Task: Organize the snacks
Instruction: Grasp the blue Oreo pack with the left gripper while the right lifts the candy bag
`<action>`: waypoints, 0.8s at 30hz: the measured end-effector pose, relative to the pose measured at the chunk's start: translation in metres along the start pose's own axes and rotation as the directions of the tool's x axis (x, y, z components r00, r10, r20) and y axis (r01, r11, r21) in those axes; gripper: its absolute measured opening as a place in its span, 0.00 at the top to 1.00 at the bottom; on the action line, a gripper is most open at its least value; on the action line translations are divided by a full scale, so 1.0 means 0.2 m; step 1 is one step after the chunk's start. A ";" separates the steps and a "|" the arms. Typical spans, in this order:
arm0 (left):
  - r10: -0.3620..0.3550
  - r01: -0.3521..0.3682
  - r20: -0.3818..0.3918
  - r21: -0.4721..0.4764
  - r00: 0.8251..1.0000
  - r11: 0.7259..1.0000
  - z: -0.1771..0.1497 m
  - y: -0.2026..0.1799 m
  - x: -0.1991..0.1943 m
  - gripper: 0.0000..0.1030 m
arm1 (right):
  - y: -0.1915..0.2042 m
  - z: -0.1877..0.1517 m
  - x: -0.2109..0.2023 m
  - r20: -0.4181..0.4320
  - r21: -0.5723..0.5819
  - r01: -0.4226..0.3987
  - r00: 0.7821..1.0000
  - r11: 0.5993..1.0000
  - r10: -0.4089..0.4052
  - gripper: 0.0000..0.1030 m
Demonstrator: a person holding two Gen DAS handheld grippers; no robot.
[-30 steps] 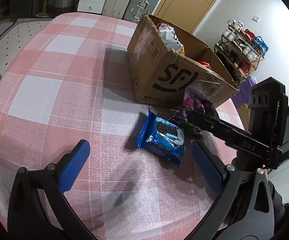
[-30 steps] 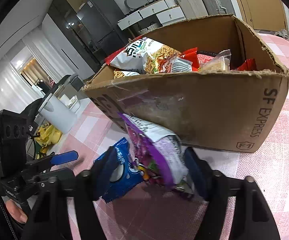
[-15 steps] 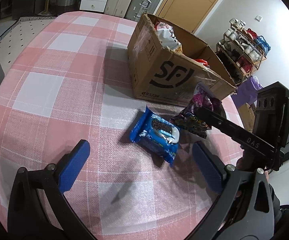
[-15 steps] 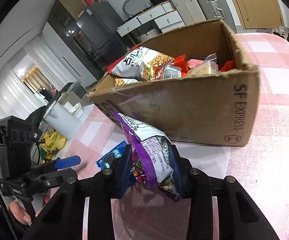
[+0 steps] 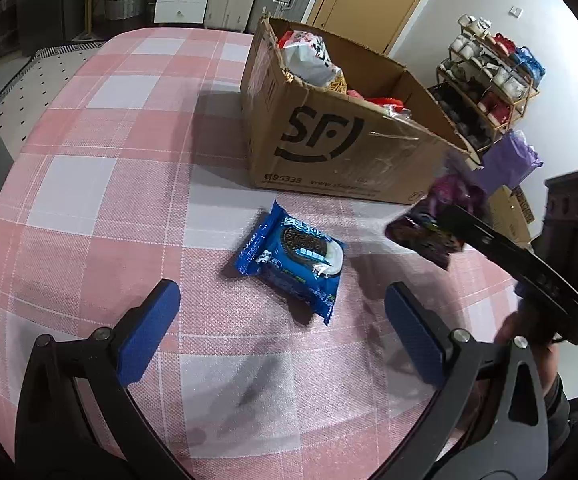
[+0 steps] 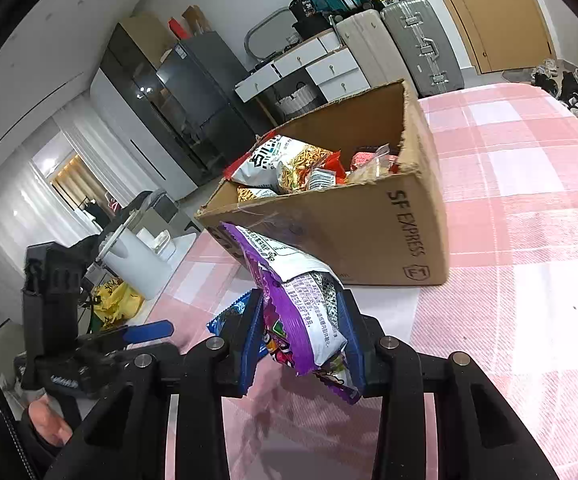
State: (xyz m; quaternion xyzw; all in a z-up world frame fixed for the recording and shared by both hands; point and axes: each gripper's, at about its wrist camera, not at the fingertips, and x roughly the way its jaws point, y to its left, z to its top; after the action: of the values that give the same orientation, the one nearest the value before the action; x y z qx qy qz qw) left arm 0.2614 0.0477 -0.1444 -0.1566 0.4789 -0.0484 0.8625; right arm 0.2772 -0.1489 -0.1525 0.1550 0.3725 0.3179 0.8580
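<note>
An open cardboard box (image 5: 353, 148) printed with "SF" stands on the bench (image 5: 89, 184), which wears a pink and white checked cloth, toward its far edge. The box holds a heap of snack packets: a large white and orange noodle-snack bag (image 6: 285, 160) lies on top at one end, with red wrappers (image 6: 331, 164) and a clear pouch (image 6: 373, 162) packed beside it. The heap lies below the rim, and what is under the top layer cannot be seen.

The right tool (image 6: 301, 336) is closed on a purple snack bag (image 6: 309, 312), pinched between its blue pads (image 6: 251, 336) and held in the air above the cloth, just in front of the box's near wall and apart from it. In the left wrist view the same bag (image 5: 437, 224) hangs near the box's right front corner.

A blue cookie packet (image 5: 293, 260) lies flat on the cloth in front of the box, apart from it, toward the middle of the bench. The left tool (image 5: 281, 328) is spread wide and holds nothing, hovering on the near side of that packet without touching it.
</note>
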 end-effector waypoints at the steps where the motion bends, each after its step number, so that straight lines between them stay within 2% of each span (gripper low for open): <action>1: 0.004 -0.004 -0.006 0.002 1.000 1.000 0.00 0.00 0.01 0.01 | 0.00 -0.01 -0.01 0.002 0.002 -0.002 1.000 1.000 0.002 0.64; 6: 0.047 -0.045 -0.046 0.036 0.998 0.998 0.02 -0.05 0.07 0.01 | -0.04 -0.03 -0.08 0.016 0.018 -0.013 1.000 1.000 0.012 0.64; 11: 0.081 -0.078 -0.065 0.059 0.995 0.995 0.05 -0.05 0.14 0.01 | -0.09 -0.05 -0.17 0.078 0.040 -0.015 0.997 0.999 0.012 0.64; 15: 0.117 -0.108 -0.086 0.103 0.989 0.989 0.06 -0.08 0.19 0.01 | -0.13 -0.05 -0.21 0.094 0.054 -0.027 0.995 0.998 0.022 0.64; 24: 0.152 -0.128 -0.135 0.172 0.979 0.977 0.10 -0.16 0.30 0.02 | -0.17 -0.06 -0.24 0.128 0.072 -0.065 0.990 0.995 0.055 0.64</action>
State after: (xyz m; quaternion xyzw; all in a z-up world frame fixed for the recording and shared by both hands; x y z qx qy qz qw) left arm 0.3115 0.0068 -0.1729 -0.0475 0.5454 -0.0376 0.8360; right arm 0.2574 -0.2048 -0.1522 0.2184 0.3249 0.3187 0.8632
